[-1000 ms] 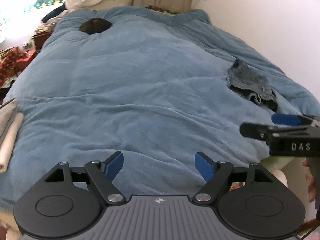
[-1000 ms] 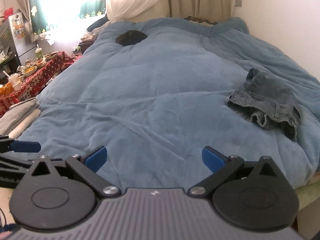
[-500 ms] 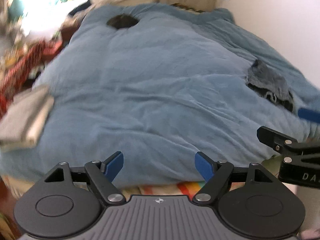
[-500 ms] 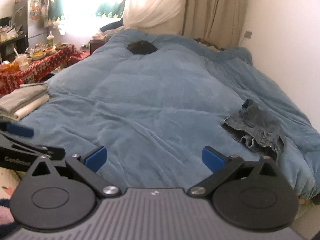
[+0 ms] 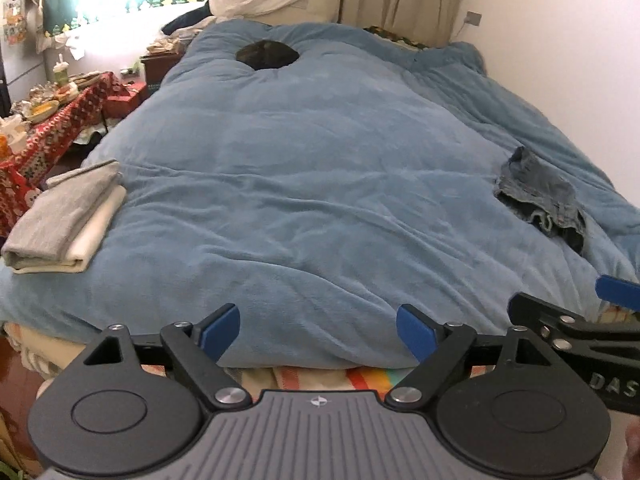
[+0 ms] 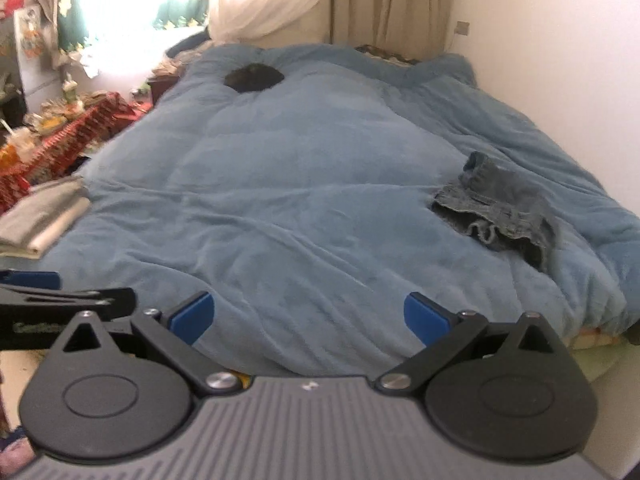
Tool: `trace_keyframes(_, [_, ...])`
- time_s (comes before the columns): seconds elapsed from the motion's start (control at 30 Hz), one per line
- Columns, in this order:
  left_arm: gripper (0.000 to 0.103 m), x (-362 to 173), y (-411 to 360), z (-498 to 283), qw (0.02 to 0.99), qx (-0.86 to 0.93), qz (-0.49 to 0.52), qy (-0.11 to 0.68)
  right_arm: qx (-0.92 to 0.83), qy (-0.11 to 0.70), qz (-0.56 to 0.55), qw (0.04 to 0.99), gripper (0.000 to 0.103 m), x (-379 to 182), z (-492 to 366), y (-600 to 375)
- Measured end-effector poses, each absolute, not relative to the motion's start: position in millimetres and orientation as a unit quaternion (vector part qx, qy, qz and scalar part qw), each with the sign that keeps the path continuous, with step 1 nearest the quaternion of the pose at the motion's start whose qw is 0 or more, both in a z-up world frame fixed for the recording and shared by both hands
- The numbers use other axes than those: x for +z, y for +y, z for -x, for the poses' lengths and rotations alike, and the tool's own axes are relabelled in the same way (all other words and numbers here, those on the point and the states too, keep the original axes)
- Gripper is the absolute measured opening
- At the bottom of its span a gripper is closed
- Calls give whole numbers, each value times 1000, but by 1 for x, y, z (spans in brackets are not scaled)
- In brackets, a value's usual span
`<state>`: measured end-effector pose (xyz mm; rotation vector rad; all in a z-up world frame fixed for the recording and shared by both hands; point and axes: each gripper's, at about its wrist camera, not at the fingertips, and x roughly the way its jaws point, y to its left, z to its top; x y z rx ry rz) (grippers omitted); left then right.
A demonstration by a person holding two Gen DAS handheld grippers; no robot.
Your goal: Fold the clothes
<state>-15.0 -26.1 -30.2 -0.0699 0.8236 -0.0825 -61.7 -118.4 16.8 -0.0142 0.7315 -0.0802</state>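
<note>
Crumpled denim shorts (image 5: 540, 196) (image 6: 500, 208) lie on the right side of the blue duvet (image 5: 320, 160), near the wall. At the bed's left edge sits a folded stack (image 5: 60, 224) (image 6: 44, 216), grey garment on top of a cream one. My left gripper (image 5: 318, 330) hovers over the bed's near edge, its jaws opening with nothing between them. My right gripper (image 6: 308, 316) is open and empty beside it, well short of the shorts. One of its pads (image 5: 616, 297) shows at the right edge of the left wrist view.
A dark round object (image 5: 267, 54) lies near the head of the bed. A cluttered table with a red patterned cloth (image 5: 52, 120) stands left of the bed. A white wall (image 5: 580, 60) runs along the right side. A striped sheet (image 5: 360, 378) shows under the duvet's near edge.
Both grippers have drawn back from the bed and risen, so the bed's near edge and the folded stack now show. The left jaws stand slightly wider.
</note>
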Motion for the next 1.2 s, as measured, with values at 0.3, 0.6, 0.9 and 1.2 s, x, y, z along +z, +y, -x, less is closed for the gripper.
trace_keyframes(0.3, [86,-25,-23,18,914,15,21,404,-49,388,9,920,102,8,58,-118])
trace_keyframes(0.6, [89,-24,-27,22,916,-2,10,401,-46,392,-37,918,102,3,58,-129])
trace_keyframes(0.9, [89,-22,-30,24,920,-5,4,393,-42,397,-31,916,102,2,55,-126])
trace_keyframes(1.2, [89,-24,-32,25,920,-8,3,393,-37,400,-30,915,102,2,53,-123])
